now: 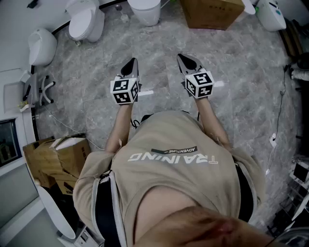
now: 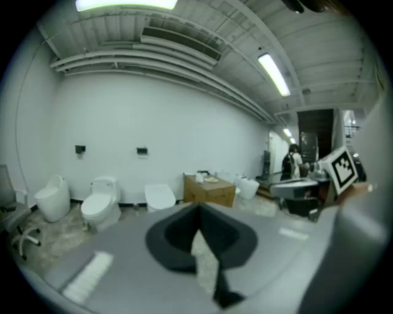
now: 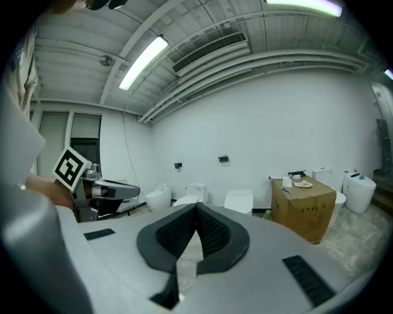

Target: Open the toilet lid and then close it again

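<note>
White toilets stand in a row along a white wall (image 2: pixel 153 116) on a grey marbled floor (image 1: pixel 159 58). The middle toilet (image 1: pixel 86 20), with a boxy tank at its back, has its lid (image 2: pixel 98 206) down flat over the bowl. An egg-shaped toilet (image 1: pixel 41 46) sits on its left and a tankless toilet (image 1: pixel 145 10) on its right, both closed. Which one the task concerns cannot be told.
</note>
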A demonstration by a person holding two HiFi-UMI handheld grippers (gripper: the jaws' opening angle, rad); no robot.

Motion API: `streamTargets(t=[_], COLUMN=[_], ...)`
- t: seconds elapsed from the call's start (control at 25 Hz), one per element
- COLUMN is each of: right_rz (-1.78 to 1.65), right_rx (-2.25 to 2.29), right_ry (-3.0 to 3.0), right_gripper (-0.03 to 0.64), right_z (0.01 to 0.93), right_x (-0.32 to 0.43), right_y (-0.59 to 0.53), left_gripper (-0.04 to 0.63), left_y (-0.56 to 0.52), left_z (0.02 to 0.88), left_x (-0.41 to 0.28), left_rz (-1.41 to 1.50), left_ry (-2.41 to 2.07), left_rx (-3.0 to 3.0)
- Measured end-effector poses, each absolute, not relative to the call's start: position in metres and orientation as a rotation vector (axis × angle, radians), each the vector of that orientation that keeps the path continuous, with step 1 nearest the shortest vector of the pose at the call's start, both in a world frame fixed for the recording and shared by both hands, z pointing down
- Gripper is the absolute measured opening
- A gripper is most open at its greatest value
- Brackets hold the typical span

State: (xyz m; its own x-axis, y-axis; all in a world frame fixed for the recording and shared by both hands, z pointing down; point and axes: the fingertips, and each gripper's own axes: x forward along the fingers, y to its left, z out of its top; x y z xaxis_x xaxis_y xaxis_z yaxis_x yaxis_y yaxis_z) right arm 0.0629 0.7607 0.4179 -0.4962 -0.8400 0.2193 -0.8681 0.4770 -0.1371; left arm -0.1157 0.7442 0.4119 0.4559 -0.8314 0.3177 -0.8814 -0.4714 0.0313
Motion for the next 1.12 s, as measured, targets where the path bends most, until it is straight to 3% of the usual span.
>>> streamTargets(t=[0.44, 1.12], right_rz=[0.388, 0.329], right_rx=[1.454, 1.513], right_ry=[-2.6, -2.472], right_gripper=[0.011, 0.011], right_z=[0.43, 0.43], right_x=[0.093, 0.038], right_y=[0.725, 0.589], left_gripper=[0.003, 0.003], left_y=[0.72, 0.578], left_z=[0.427, 0.448], left_x=[-0.092, -0.141], left_rz=[0.395, 0.366], left_ry=[-1.522, -1.343], left_rx=[2.448, 2.516])
